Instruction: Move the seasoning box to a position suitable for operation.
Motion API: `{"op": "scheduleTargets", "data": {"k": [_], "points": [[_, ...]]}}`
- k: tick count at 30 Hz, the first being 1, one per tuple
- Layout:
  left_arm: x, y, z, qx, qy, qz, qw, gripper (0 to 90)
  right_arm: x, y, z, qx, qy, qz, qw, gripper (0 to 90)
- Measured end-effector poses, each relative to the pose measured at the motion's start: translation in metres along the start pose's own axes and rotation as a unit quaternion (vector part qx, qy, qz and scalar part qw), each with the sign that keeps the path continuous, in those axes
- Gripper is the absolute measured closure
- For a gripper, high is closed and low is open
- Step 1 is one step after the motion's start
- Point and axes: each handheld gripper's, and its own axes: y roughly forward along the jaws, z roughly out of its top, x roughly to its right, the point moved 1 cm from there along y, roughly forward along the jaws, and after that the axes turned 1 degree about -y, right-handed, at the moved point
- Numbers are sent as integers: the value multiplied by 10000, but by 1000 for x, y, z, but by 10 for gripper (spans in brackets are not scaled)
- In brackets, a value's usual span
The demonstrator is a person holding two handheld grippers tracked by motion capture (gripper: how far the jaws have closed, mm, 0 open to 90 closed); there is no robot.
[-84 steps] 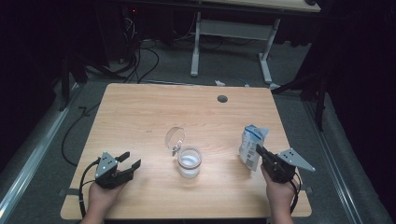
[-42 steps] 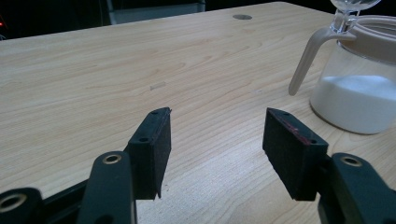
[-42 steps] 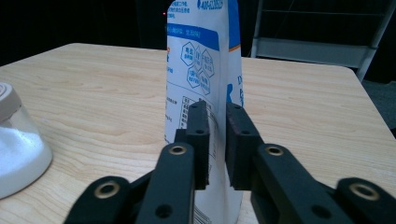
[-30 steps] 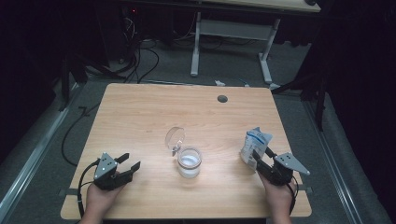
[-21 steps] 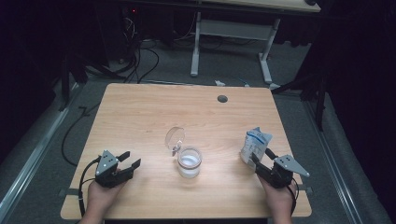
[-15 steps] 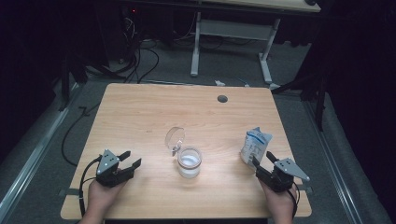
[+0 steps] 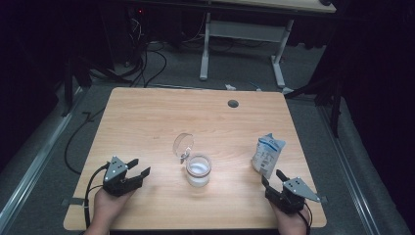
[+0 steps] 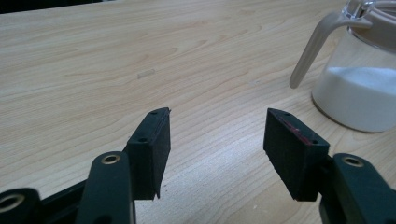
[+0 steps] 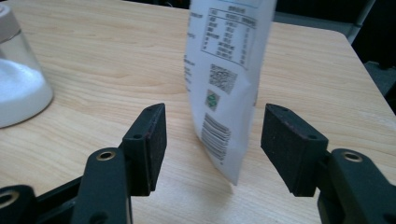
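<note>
A white printed bag [image 7: 267, 154] stands upright on the wooden table [image 7: 147, 112] at the right. My right gripper [image 7: 272, 175] sits just in front of it, toward the person. In the right gripper view the bag [image 9: 229, 60] rises just beyond the right gripper [image 9: 215, 108]; the jaws have just been opening and the pads do not touch it. A glass jar [image 7: 198, 170] of white powder stands at the table's middle with its hinged lid [image 7: 183, 143] flipped open. My left gripper [image 7: 139, 165] rests at the front left, open and empty. The jar [image 8: 359, 93] stands to its right.
A round cable hole [image 7: 233, 103] lies near the table's far edge. Beyond the table stand the white legs of another desk [image 7: 205, 49], and cables [image 7: 147, 68] trail over the dark floor. The jar [image 9: 18, 88] stands left of the right gripper.
My right gripper has let go of the bag and drawn back toward the person. The bag stays standing on the table. The left gripper has not moved.
</note>
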Motion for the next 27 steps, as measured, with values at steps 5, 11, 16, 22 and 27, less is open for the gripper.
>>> {"op": "scheduleTargets", "data": {"k": [5,11,16,22,27], "points": [[4,2,-1,-40,51,0,10000,429,-14,3,2,1,-152,176,9997,440],[7,5,-2,-74,39,92,9999,397,-25,12,2,-77,-199,412,9989,441],[12,5,-2,-69,12,13,10000,393,-39,23,4,-137,-286,517,9982,480],[18,6,-3,-99,-47,11,9999,349,-52,35,9,-147,-370,673,9969,514],[17,9,-4,-170,-232,-101,9995,409,-61,47,14,-173,-500,710,9961,573]]}}
